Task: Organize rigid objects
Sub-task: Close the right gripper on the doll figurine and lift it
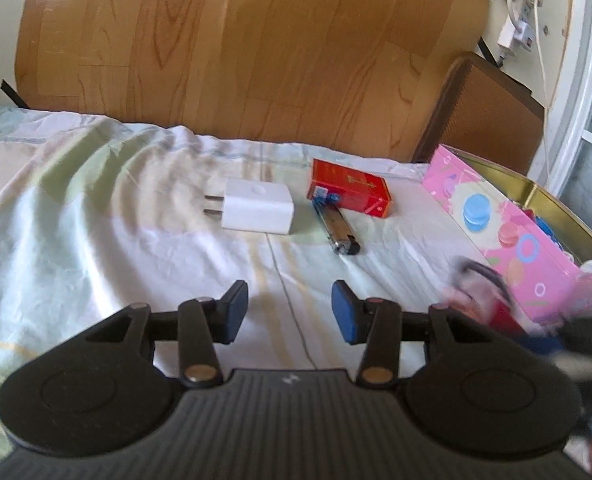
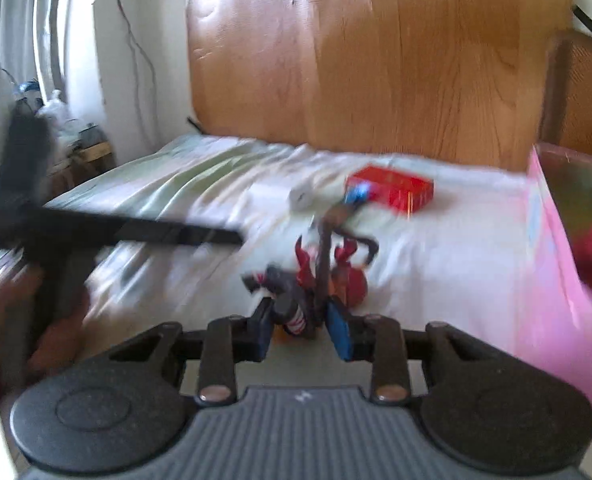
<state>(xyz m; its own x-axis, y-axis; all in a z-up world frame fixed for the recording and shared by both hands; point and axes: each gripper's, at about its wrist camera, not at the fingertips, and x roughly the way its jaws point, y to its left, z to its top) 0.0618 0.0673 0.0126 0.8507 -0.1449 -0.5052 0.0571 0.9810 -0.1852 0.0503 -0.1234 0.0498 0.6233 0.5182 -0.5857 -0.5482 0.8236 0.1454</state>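
The left gripper (image 1: 290, 310) hangs wide open and empty over the bed (image 1: 96, 220); the right gripper (image 2: 299, 330) is closed on a blurred red-and-black toy (image 2: 315, 280); the pink box (image 1: 507, 232) sits at the bed's right edge.

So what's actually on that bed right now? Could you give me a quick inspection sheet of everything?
Surface: wrinkled pale bedsheet.
Job's things: white charger; red box touching a lighter; pink box, open, some items inside.
Clutter: shelf junk, blurred.
Grippers: left gripper open, holding nothing; right gripper closed on a red and black toy, blurred.
Cables: white cord and plugs on the wall.
Surroundings: wooden headboard, brown chair.
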